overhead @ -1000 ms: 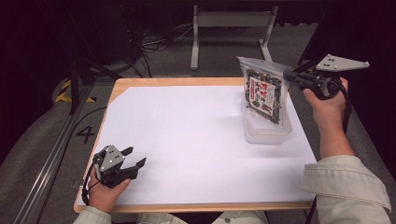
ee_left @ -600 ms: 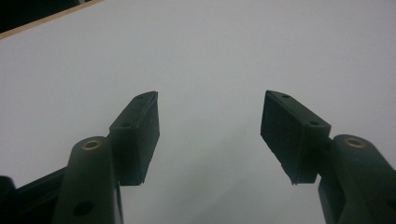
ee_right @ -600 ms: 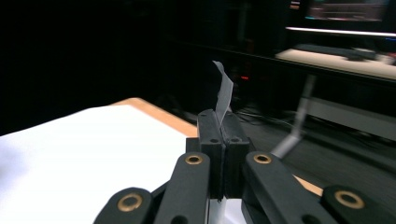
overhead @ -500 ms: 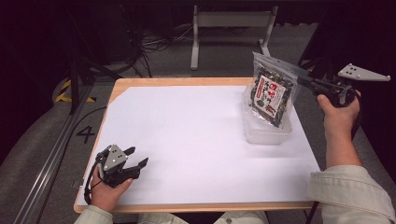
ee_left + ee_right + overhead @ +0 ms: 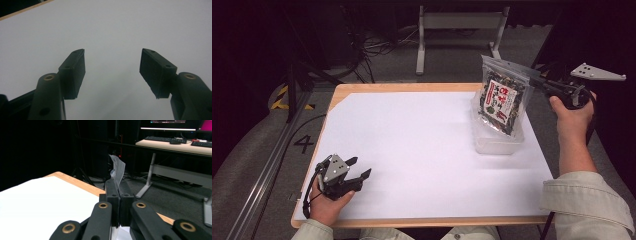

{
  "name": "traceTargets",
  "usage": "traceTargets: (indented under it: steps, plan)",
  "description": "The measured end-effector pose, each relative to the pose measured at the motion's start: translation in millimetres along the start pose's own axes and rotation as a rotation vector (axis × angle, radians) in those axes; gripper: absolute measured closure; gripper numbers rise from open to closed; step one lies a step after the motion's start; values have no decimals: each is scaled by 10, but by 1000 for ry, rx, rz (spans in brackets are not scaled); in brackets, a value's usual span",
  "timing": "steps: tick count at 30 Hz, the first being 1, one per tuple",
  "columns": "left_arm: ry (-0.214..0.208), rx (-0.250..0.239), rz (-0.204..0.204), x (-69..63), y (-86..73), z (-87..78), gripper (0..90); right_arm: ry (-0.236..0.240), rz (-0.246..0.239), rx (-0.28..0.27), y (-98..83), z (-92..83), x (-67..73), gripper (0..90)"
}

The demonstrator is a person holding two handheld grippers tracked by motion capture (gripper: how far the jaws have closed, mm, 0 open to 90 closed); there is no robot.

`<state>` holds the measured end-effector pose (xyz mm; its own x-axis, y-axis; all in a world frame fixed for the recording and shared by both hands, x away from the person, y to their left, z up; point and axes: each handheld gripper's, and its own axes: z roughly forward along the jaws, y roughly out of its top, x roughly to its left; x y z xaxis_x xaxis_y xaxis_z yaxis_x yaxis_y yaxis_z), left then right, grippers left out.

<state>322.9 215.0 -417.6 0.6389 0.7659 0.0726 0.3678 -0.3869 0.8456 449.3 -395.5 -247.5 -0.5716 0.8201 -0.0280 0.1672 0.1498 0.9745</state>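
Right gripper [image 5: 536, 82] is clamped on the top corner of a clear zip pouch [image 5: 502, 97] of dark dried flakes with a red-and-white label. In the right gripper view the jaws are pressed together with a thin flap of the pouch [image 5: 118, 171] sticking up just past the tips. The pouch hangs off to the gripper's side and below it, tilted, its lower end down at or inside a clear plastic tub [image 5: 497, 142] that sits right under it – can't tell if the bottom edge still touches the tub. The tub rests on the white sheet [image 5: 422, 145] covering the wooden table [image 5: 412, 87].

Left gripper [image 5: 354, 170] is parked well apart from all that, near the table's close edge. Its jaws are spread wide with nothing between them – just blank sheet ahead in the left gripper view [image 5: 112, 72].

Handling, as a judgement:
- The pouch looks light. The film is soft and crinkly, so it will swing and twist from a one-corner pinch.
- The film is probably slick. A grip on the flat sealed strip above the zip is the safest hold, since it is double layered and stiffer.
- Pinching the filled belly would likely crush the brittle flakes and could slide.
- A second hold on the opposite top corner would steady it.
- The tub looks light and rigid, and it could skid on the sheet if the pouch drags against it.
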Motion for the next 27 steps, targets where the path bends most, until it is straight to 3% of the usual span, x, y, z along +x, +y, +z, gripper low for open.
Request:
traceTargets:
  steps: [7, 12, 13, 16, 18, 22, 25, 27]
  plan:
    - [3, 5, -2, 9, -23, -25, 378, -39, 31, 34, 51, 33, 8, 881]
    - [4, 6, -2, 10, -23, -27, 378, -16, 55, 45, 68, 54, 9, 847]
    - [2, 6, -3, 7, -22, -23, 378, -28, 44, 85, 61, 83, 19, 826]
    - [-1, 4, -4, 4, -20, -17, 377, -32, 33, 98, 28, 123, 30, 820]
    - [1, 8, 0, 7, -17, -13, 376, -26, 59, 97, 8, 127, 20, 802]
    - [-5, 11, 0, 8, -17, -1, 375, -10, 57, 217, -69, 252, 37, 702]
    - [-5, 9, -3, 3, -16, 4, 374, -8, 47, 336, -167, 413, 74, 721]
    - [-4, 12, -1, 4, -14, -1, 373, 16, 66, 351, -198, 463, 95, 745]
